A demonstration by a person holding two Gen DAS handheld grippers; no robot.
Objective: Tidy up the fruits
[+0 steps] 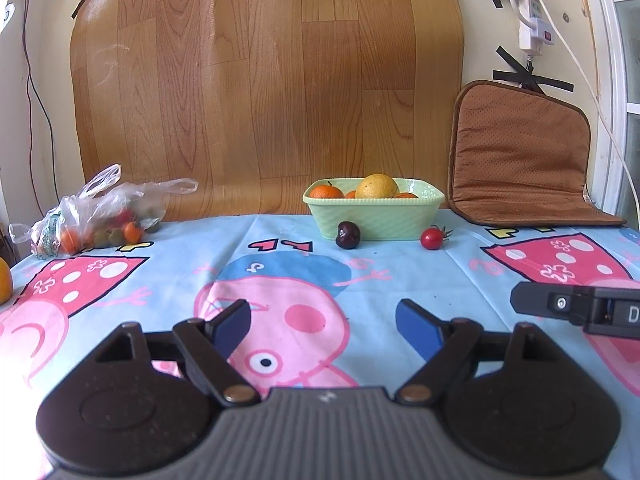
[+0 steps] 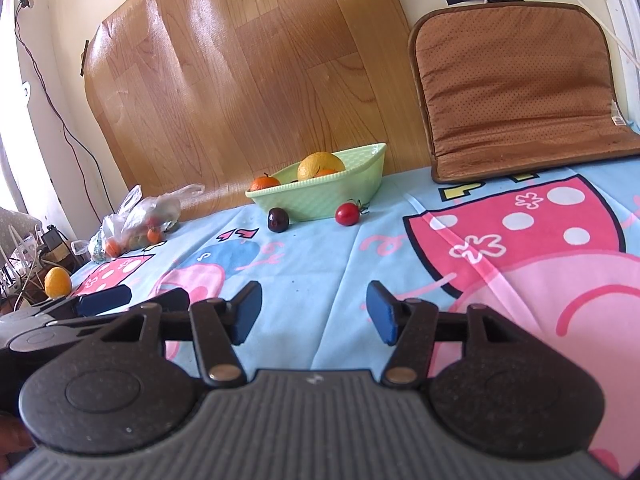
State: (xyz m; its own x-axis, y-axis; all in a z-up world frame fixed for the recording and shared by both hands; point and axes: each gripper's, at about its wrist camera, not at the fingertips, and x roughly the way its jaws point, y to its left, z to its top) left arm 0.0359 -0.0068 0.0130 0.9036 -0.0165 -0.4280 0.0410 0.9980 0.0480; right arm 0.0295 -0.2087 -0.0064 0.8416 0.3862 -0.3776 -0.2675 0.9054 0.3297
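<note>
A pale green basket (image 1: pixel 376 216) (image 2: pixel 320 200) holds a yellow orange (image 1: pixel 377 186) (image 2: pixel 320 166) and small tangerines (image 1: pixel 326 191) (image 2: pixel 265 182). In front of it on the cloth lie a dark cherry (image 1: pixel 347 235) (image 2: pixel 278 220) and a red cherry tomato (image 1: pixel 432 238) (image 2: pixel 347 213). A yellow fruit (image 1: pixel 4 280) (image 2: pixel 57 281) sits at the far left edge. My left gripper (image 1: pixel 323 326) is open and empty, low over the cloth. My right gripper (image 2: pixel 314 312) is open and empty, to the right of the left one (image 2: pixel 104 300).
A clear plastic bag (image 1: pixel 100 216) (image 2: pixel 136 220) of small fruits lies at the back left. A brown cushion (image 1: pixel 520 160) (image 2: pixel 516 92) leans on the wall at the back right. A wood-pattern sheet (image 1: pixel 264 92) covers the wall. The cartoon tablecloth (image 1: pixel 280 280) covers the table.
</note>
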